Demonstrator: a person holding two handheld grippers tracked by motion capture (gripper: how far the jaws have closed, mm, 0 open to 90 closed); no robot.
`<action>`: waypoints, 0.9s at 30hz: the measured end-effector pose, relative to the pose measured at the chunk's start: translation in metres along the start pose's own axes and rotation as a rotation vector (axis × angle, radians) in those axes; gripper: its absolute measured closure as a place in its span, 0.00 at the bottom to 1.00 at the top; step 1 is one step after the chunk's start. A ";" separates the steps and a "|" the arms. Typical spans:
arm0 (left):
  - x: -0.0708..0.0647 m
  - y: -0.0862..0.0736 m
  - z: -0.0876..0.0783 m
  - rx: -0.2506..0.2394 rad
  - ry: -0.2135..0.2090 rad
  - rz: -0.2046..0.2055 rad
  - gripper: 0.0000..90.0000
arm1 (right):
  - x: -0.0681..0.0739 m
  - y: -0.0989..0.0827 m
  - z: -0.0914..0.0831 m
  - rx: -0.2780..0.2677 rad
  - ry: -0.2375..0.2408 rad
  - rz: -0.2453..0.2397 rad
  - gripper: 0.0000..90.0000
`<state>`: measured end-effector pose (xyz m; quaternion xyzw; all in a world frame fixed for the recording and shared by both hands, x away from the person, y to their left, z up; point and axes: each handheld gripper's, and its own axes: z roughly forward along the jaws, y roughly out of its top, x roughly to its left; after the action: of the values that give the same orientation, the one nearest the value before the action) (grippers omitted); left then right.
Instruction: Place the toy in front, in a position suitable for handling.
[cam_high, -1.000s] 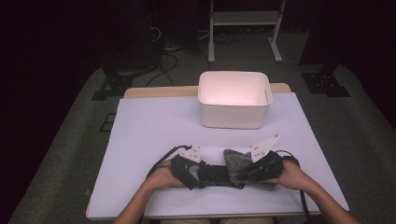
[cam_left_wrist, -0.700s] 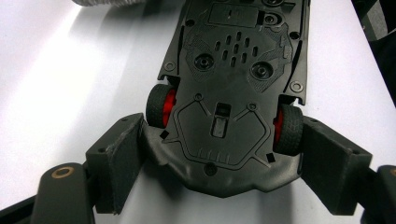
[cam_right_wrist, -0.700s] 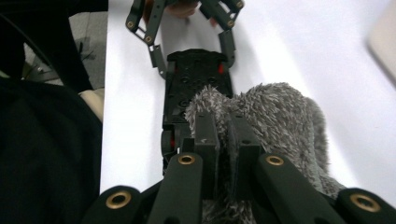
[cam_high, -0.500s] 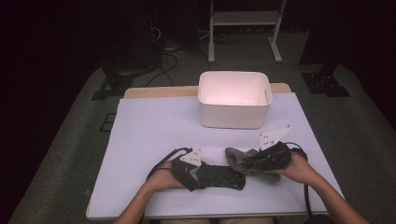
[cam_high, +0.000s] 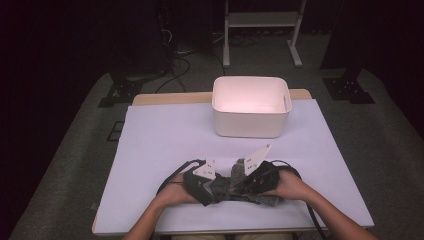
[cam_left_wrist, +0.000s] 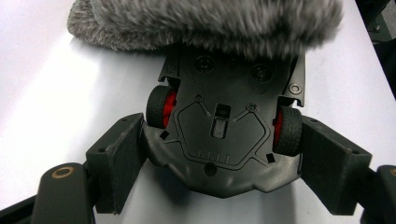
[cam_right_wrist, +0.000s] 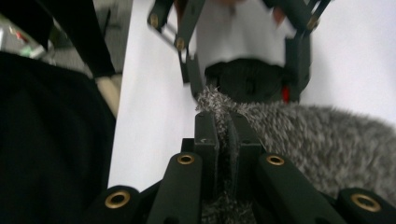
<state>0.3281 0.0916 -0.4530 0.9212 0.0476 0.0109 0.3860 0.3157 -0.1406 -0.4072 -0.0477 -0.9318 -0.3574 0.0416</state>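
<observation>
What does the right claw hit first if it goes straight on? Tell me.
Probably the black toy car in the left claw, just beyond the grey fuzzy cloth that the right claw pinches.

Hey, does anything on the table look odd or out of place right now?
Yes: the black toy car lies belly-up between the left gripper jaws, red-hubbed wheels showing, its far end under a fuzzy grey cloth. The right gripper pinches that cloth's edge. The white bin sits square.

The left gripper (cam_left_wrist: 219, 186) clamps its two black jaws on an upturned toy car (cam_left_wrist: 222, 135) with red-hubbed wheels, under grey fuzzy fabric (cam_left_wrist: 205, 23) over the white surface (cam_left_wrist: 56, 93).
</observation>
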 end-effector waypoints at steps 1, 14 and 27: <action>0.000 0.000 0.000 -0.007 -0.001 0.001 0.23 | 0.000 -0.001 0.000 0.014 -0.002 -0.002 0.92; 0.003 -0.006 -0.002 -0.008 -0.053 -0.019 0.28 | -0.001 -0.040 -0.026 0.009 -0.026 0.081 0.92; 0.001 -0.004 0.000 -0.018 -0.019 -0.041 0.38 | 0.001 -0.011 -0.012 -0.010 -0.008 0.020 0.92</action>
<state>0.3292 0.0945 -0.4560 0.9165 0.0626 -0.0052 0.3950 0.3136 -0.1569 -0.4058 -0.0588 -0.9296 -0.3614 0.0415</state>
